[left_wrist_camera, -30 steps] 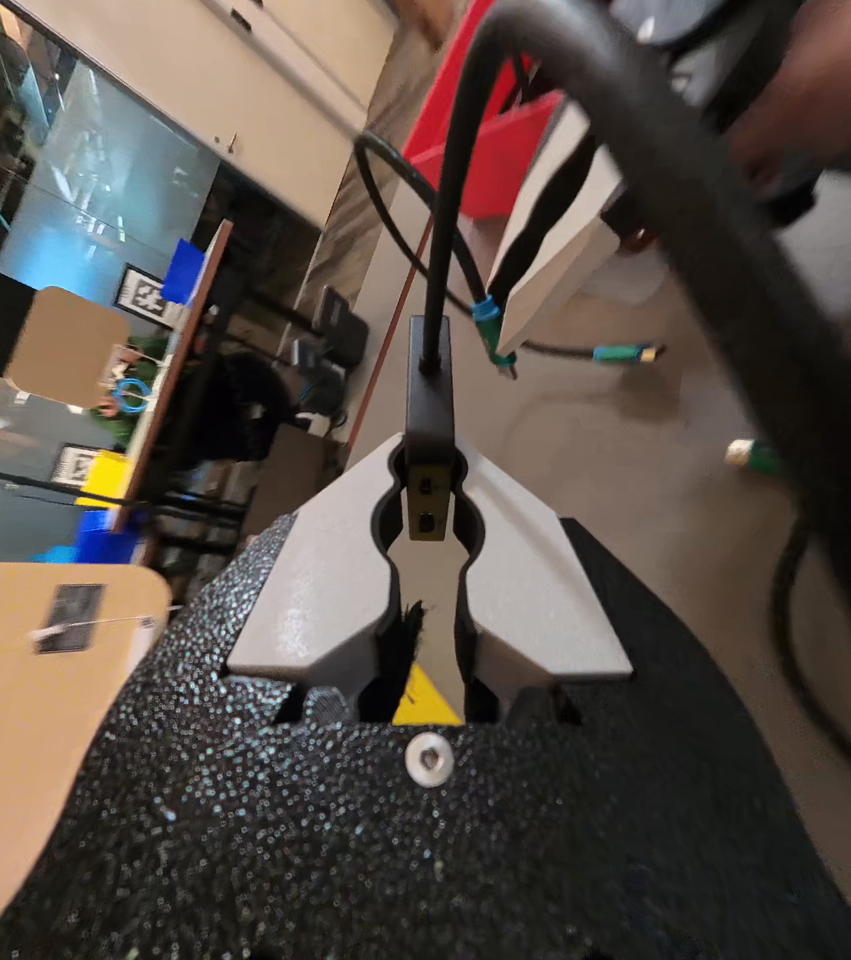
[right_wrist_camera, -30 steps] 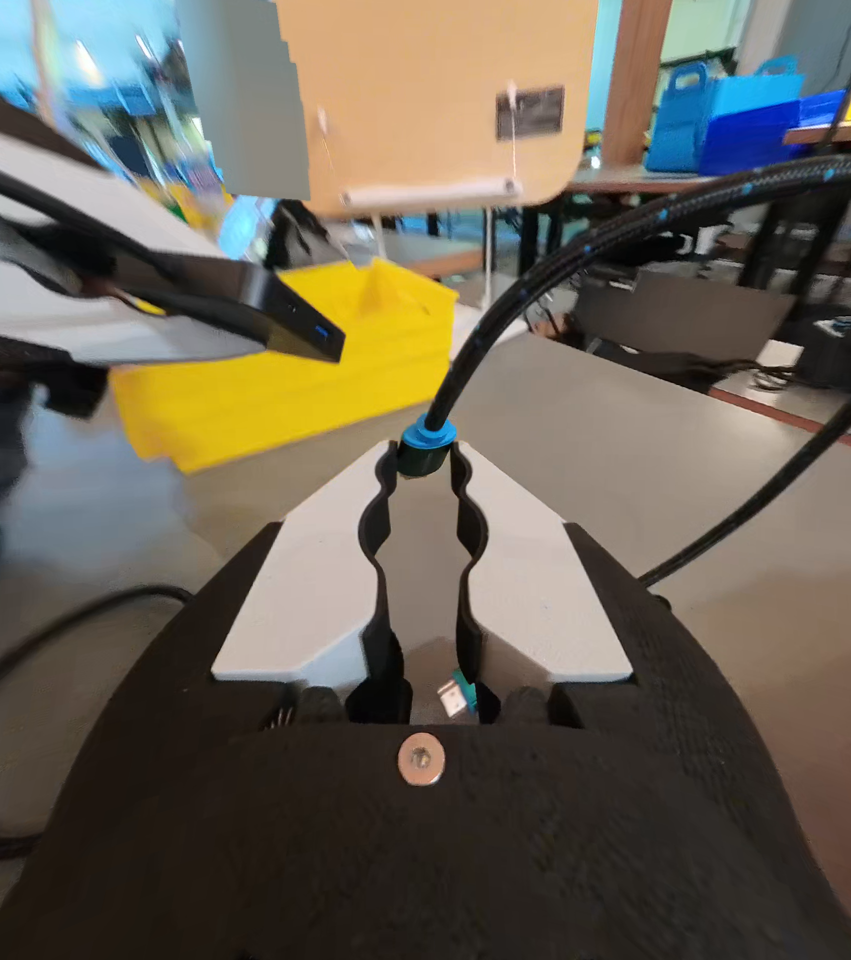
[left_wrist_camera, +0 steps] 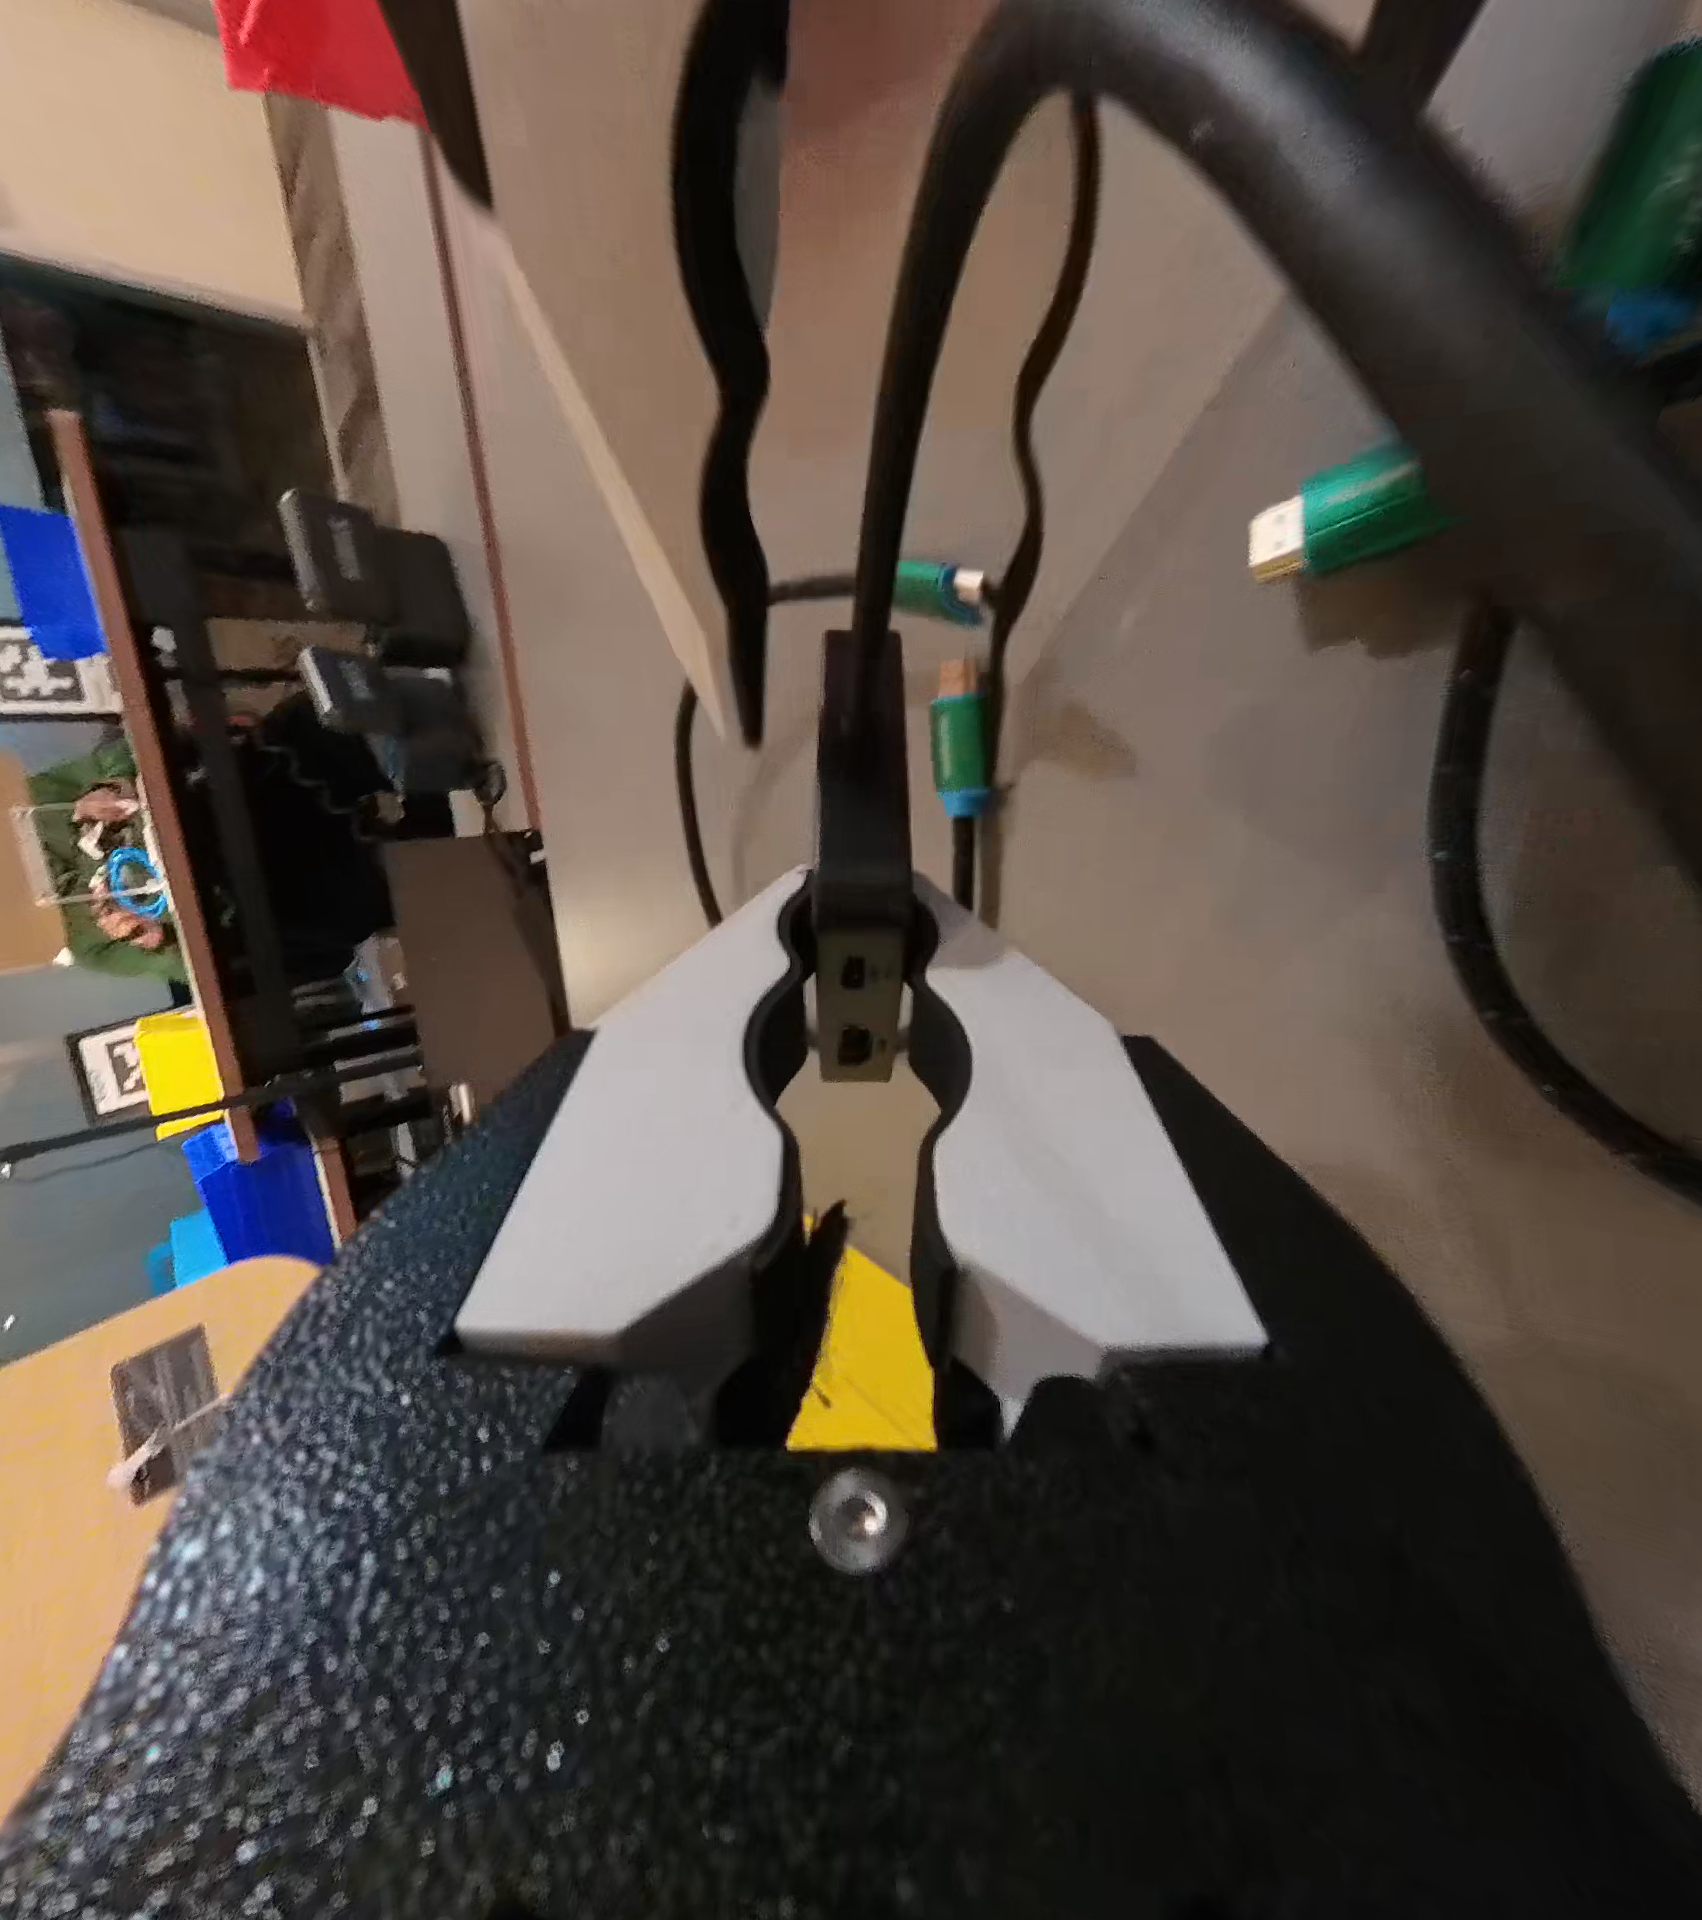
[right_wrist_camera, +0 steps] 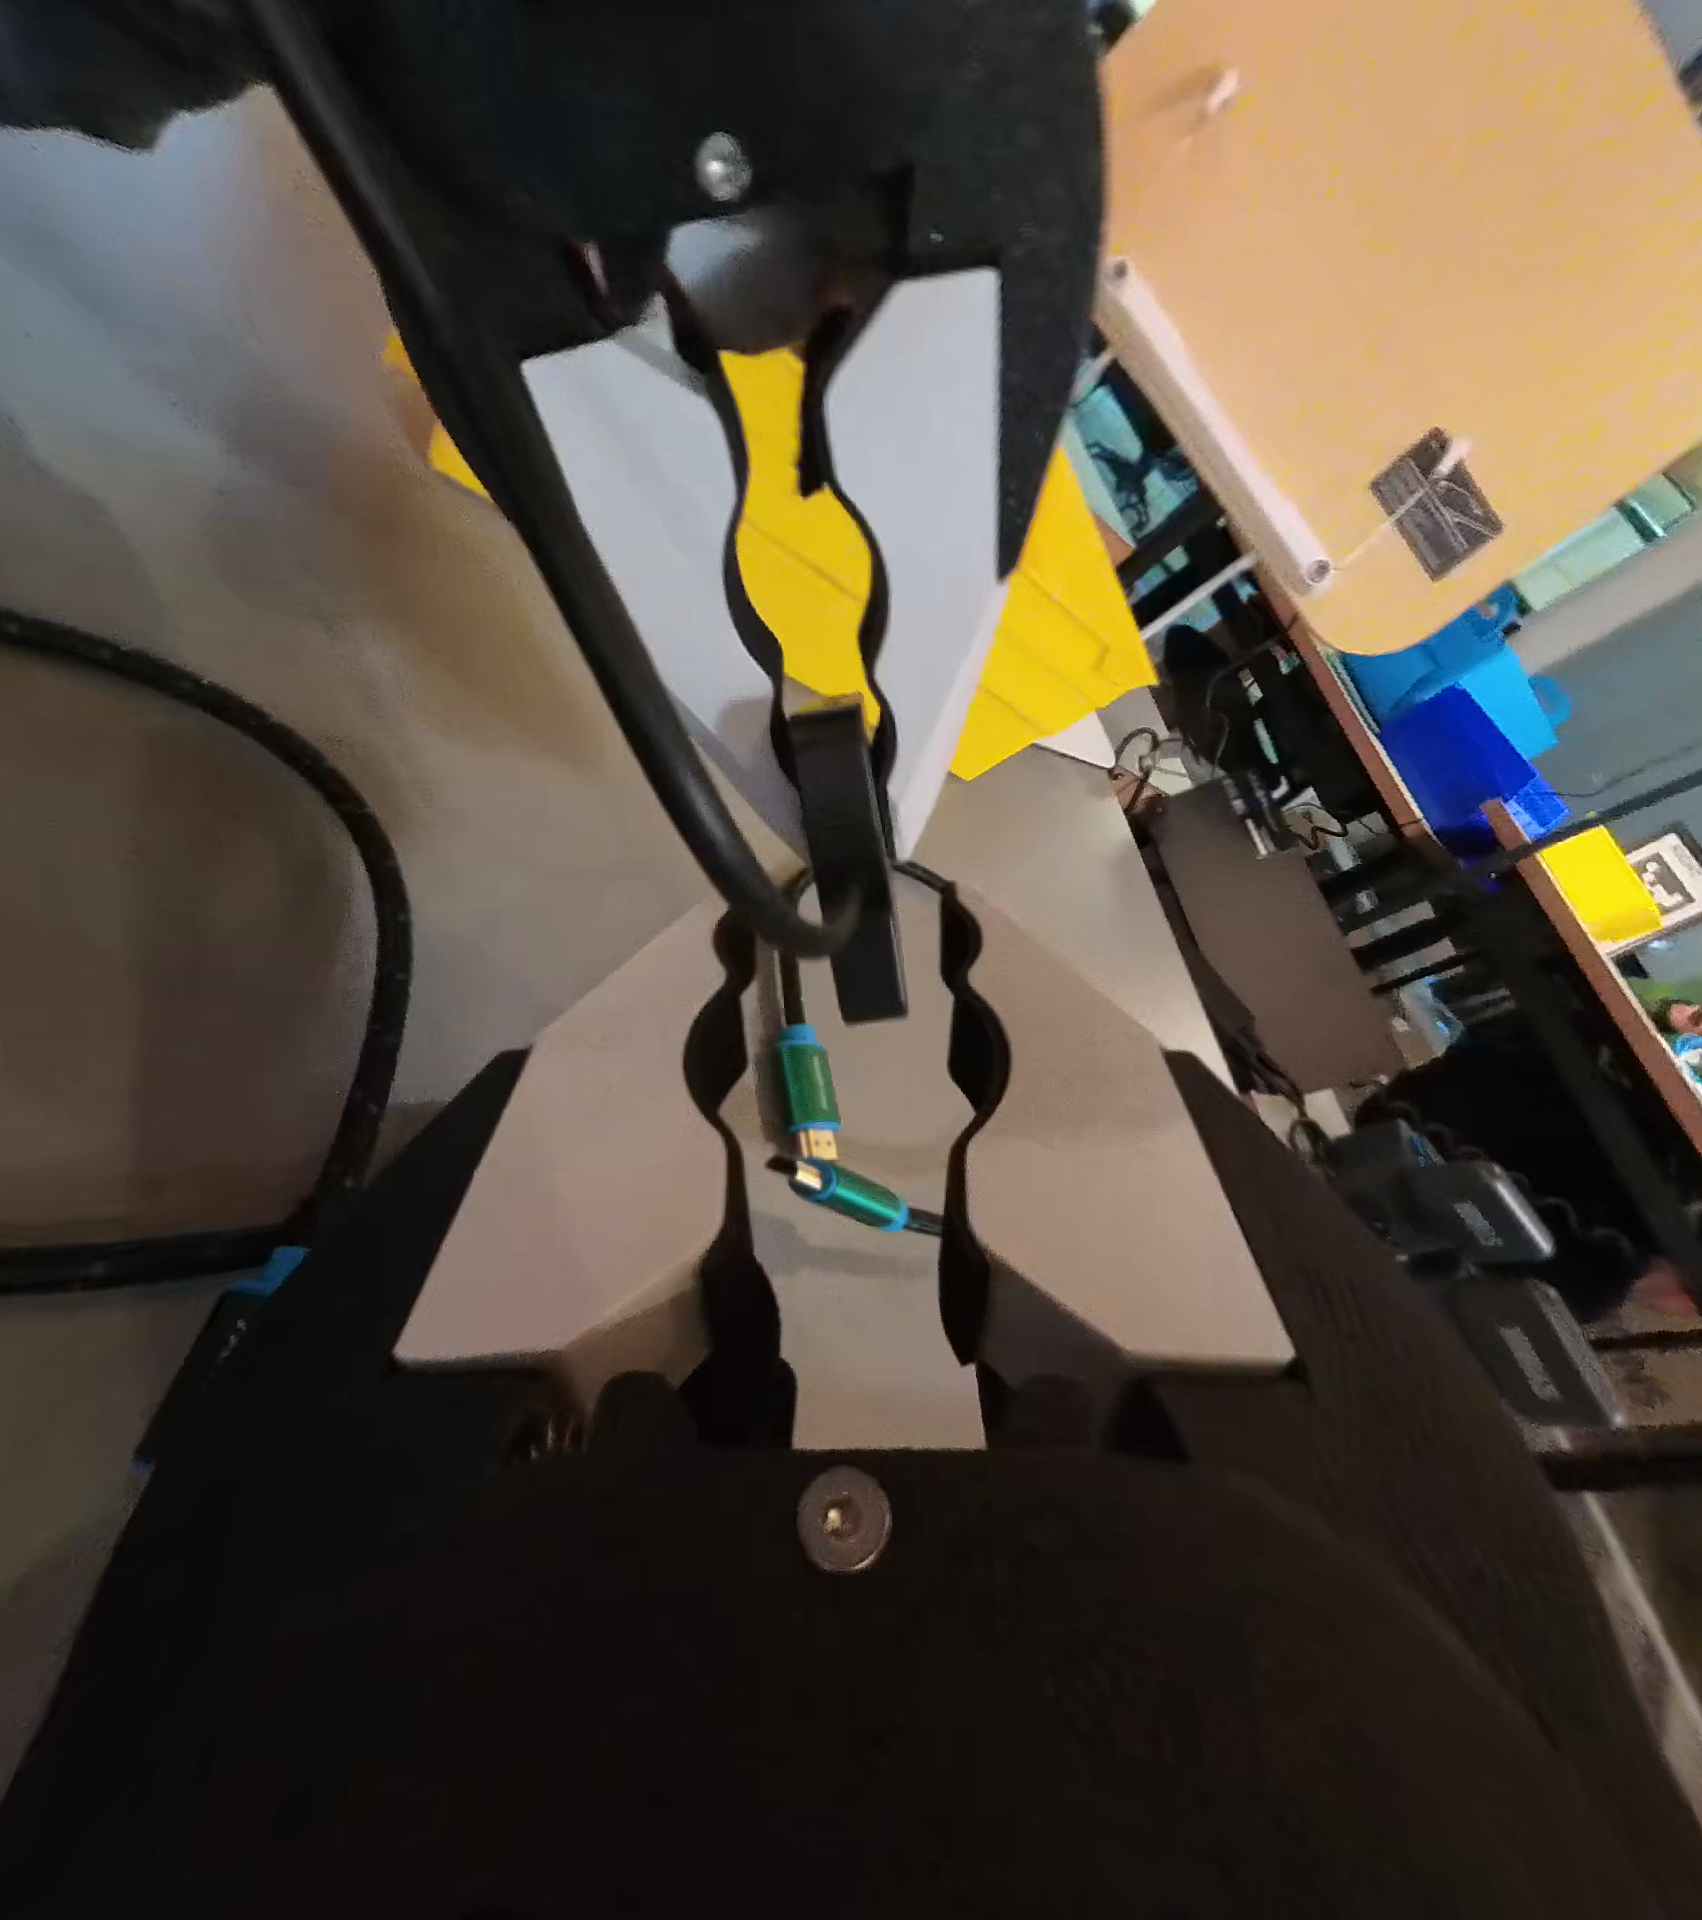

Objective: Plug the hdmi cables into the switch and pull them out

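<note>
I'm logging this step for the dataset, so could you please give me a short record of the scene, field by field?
left gripper: shut on the black switch, clamped at its fingertips
right gripper: open, holding nothing, tips close to the switch's far end
near end of switch: two small sockets face the left camera, both empty
switch lead: black, curves away from the far end
green plugs: two lie loose on the table, tips close together
third green plug: also loose on the table
</note>
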Motion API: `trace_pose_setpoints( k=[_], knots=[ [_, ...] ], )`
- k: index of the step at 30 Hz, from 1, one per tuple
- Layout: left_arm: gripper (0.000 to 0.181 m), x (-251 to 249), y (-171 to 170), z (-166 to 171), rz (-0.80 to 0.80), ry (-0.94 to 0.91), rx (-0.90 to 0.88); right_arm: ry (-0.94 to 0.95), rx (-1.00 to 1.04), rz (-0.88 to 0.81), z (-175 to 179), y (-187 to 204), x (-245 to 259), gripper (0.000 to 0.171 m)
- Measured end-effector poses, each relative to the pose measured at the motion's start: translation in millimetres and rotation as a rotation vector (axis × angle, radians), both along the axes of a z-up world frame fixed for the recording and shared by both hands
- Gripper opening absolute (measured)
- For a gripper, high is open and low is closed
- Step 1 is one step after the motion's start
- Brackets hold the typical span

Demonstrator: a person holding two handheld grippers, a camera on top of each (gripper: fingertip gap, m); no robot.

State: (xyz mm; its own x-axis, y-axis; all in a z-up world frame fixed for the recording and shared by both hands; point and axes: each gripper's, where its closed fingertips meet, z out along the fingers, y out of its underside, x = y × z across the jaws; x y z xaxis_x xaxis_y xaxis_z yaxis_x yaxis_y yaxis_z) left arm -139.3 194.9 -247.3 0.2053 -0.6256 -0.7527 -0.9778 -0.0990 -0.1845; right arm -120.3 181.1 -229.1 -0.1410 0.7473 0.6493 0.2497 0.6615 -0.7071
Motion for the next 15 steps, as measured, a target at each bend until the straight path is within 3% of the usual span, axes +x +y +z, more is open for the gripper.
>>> trace_pose_setpoints(
  k=[2, 6, 11, 15],
  knots=[
    [0.011, 7.6, -3.2, -3.9, -0.032, -0.015, -0.027, -0.016, 0.025, 0.015, -5.2, -4.8, -3.0, 0.015],
    [0.015, 12.0, -1.4, 1.9, -0.032, -0.104, -0.009, 0.007, -0.012, 0.013, -0.6, -2.6, -1.5, 0.012],
    [0.071, 3.9, 5.5, 27.4, 0.035, -0.310, 0.060, 0.174, -0.241, 0.092, 30.8, -1.3, 10.2, 0.012],
    [0.080, 25.8, -0.4, 44.6, -0.061, -0.639, 0.000, 0.373, -0.502, 0.298, 70.7, -14.1, 29.1, 0.011]
  ],
)
